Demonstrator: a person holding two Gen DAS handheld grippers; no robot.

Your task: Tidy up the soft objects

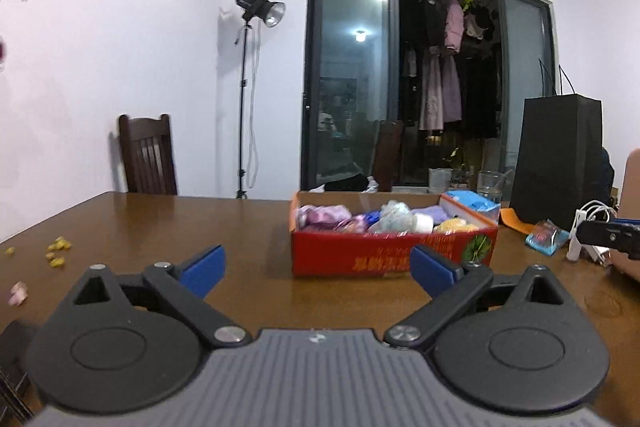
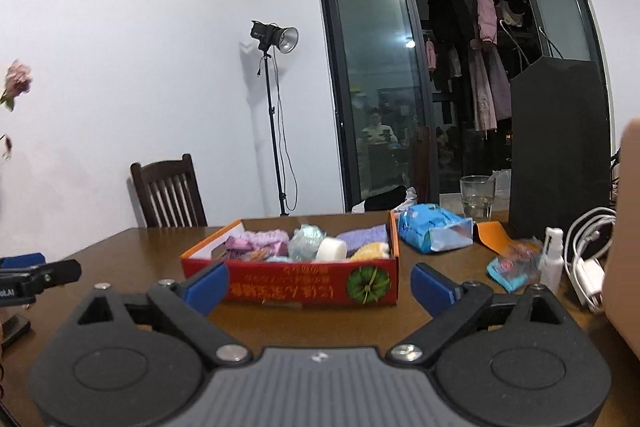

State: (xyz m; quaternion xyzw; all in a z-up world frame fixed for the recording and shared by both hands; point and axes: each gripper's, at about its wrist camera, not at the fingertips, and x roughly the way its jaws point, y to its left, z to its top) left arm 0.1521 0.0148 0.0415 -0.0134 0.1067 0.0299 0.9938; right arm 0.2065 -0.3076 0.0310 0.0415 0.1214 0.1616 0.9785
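Soft objects [image 2: 304, 247] packed in red box [image 2: 296, 287] on worktop [image 2: 320, 327], 12 o'clock of both. Left gripper [image 1: 318, 269], right gripper [image 2: 320, 285] wide open, empty. Risk: blue packet [image 2: 434, 233] at 1 o'clock lies outside; reach could knock glass [image 2: 476, 197].

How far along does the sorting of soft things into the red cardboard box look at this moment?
Mostly done, it seems: the red cardboard box already holds soft items, including a purple fuzzy cloth, a white foam roll and a yellow sponge-like piece. Nothing is in hand; the left gripper and right gripper are both open and empty. The blue tissue pack lies outside, beside the box.
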